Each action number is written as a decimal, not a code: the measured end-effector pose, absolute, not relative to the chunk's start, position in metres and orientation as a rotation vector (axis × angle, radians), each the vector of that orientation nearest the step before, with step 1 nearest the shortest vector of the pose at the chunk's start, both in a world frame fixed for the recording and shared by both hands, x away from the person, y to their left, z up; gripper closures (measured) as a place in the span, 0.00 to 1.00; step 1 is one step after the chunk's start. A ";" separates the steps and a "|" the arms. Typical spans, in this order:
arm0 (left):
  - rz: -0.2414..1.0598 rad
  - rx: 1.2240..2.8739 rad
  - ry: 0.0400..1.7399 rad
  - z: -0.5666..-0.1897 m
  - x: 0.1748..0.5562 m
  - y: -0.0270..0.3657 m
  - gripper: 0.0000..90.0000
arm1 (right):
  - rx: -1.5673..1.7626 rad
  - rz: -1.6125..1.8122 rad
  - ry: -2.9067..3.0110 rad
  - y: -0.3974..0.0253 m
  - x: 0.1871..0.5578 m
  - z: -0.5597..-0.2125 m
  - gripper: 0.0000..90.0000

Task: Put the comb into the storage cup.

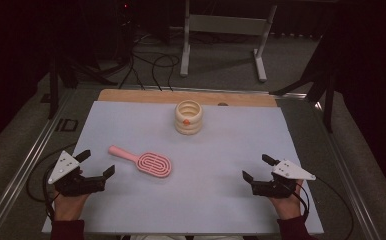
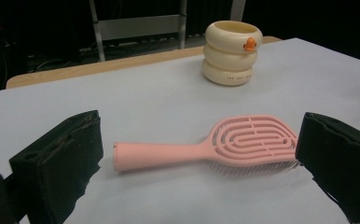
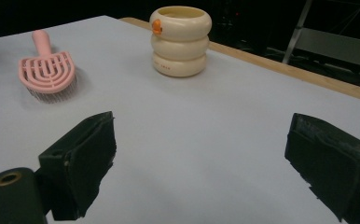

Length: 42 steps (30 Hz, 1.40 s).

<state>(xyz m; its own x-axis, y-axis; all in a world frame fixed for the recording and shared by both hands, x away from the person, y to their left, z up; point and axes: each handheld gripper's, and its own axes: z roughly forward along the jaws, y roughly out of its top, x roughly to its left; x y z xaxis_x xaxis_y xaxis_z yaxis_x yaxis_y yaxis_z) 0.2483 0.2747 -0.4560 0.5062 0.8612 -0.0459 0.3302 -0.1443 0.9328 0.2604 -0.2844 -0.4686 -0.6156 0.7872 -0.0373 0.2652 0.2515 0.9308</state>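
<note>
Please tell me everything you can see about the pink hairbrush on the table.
The pink hairbrush looks like smooth plastic. It has a straight handle with a small hole at its end, and an oval head with curved open slots. It lies flat, thin bristles facing down, on the pale sheet, between the open jaws of the left gripper. Nothing else touches it.

The counter [image 1: 221, 195] lies bare across the lower middle of the frame, between both tools. The pink hairbrush [image 1: 142, 161] blocks the centre left, just beside the left tool [image 1: 99, 163]. The cream ringed cup [image 1: 188, 117] stands alone at upper centre.
</note>
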 end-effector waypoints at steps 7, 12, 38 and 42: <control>0.651 1.720 1.011 -0.452 0.248 0.274 0.02 | 0.962 1.351 2.018 -0.284 0.260 -0.470 0.10; 0.656 1.730 1.000 -0.447 0.249 0.273 0.02 | 0.974 1.343 2.018 -0.285 0.261 -0.471 0.10; 0.666 1.776 1.000 -0.430 0.285 0.269 0.01 | 0.981 1.345 2.013 -0.282 0.262 -0.473 0.10; 0.675 1.810 0.998 -0.427 0.296 0.267 0.01 | 0.984 1.344 2.019 -0.280 0.263 -0.475 0.10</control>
